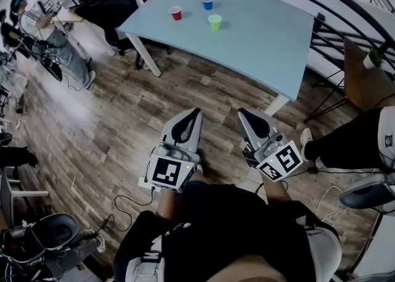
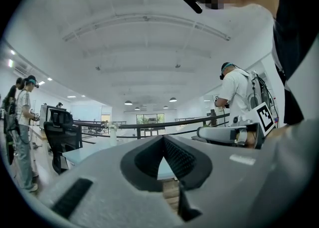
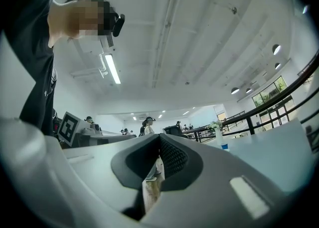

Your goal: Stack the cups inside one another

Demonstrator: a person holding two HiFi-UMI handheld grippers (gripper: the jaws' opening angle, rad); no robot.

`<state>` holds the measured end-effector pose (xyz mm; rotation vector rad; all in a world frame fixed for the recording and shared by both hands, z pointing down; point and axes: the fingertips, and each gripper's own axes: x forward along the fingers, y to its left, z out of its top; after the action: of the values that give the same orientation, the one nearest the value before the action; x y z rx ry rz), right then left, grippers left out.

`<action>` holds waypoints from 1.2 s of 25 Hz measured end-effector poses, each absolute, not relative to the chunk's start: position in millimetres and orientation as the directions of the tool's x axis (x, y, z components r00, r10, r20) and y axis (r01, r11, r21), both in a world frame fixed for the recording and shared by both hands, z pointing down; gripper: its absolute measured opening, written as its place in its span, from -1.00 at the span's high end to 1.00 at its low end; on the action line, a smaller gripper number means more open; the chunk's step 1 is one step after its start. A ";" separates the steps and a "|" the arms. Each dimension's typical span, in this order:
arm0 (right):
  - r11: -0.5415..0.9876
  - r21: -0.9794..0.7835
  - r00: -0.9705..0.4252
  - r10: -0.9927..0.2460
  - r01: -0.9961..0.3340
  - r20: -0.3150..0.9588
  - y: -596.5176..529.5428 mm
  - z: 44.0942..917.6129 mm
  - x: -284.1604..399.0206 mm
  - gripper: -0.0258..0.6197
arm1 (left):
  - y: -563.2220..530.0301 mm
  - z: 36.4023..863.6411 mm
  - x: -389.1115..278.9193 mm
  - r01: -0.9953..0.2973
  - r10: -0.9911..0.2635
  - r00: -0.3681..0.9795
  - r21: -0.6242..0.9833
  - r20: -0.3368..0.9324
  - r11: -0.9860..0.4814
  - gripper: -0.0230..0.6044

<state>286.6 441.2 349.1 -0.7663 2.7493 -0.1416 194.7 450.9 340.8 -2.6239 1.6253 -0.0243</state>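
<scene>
The left gripper [image 1: 192, 117] and right gripper [image 1: 245, 116] are carried side by side at waist level. Each has its jaws pressed together on nothing, sensibly enough, as there's nothing within reach to grab. Both point toward the table [image 1: 265, 40], which stands well ahead across the wood floor [image 1: 111, 120]. Toward the table's far side sit the red cup [image 1: 176, 13], blue cup [image 1: 207, 3] and green cup [image 1: 215, 22], all upright and apart, none nested. I'd say stacking hasn't begun and this is the approach.

Smooth matt tabletop [image 1: 265, 40], grainy wood-plank floor [image 1: 117, 126], probably plastic cups [image 1: 215, 22], matt grey plastic left gripper [image 1: 197, 113], right gripper [image 1: 242, 114].
</scene>
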 end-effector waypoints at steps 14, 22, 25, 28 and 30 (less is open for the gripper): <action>0.855 -0.140 -0.832 -0.519 -0.500 -0.195 379.8 348.5 227.2 0.92 | 388.4 341.0 138.3 -0.890 -0.890 0.456 -0.037 -0.013 -0.455 0.97; 0.834 -0.145 -0.818 -0.551 -0.533 -0.166 342.2 357.4 200.1 0.92 | 349.1 348.8 111.7 -0.871 -0.871 0.491 -0.027 -0.003 -0.491 0.97; 0.826 -0.150 -0.812 -0.563 -0.544 -0.156 327.1 358.7 189.0 0.92 | 333.2 349.2 100.4 -0.864 -0.865 0.502 -0.034 0.001 -0.502 0.97; 0.824 -0.150 -0.812 -0.565 -0.546 -0.148 315.3 358.6 175.5 0.92 | 319.4 348.5 88.4 -0.857 -0.857 0.515 -0.031 0.001 -0.514 0.97; 0.821 -0.146 -0.810 -0.570 -0.552 -0.141 308.7 357.7 166.2 0.92 | 311.8 346.9 79.9 -0.850 -0.851 0.526 -0.030 -0.002 -0.525 0.97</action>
<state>166.2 308.7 357.7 -0.8779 2.8254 -0.1459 79.9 311.8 346.9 -2.7196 1.5168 -0.0201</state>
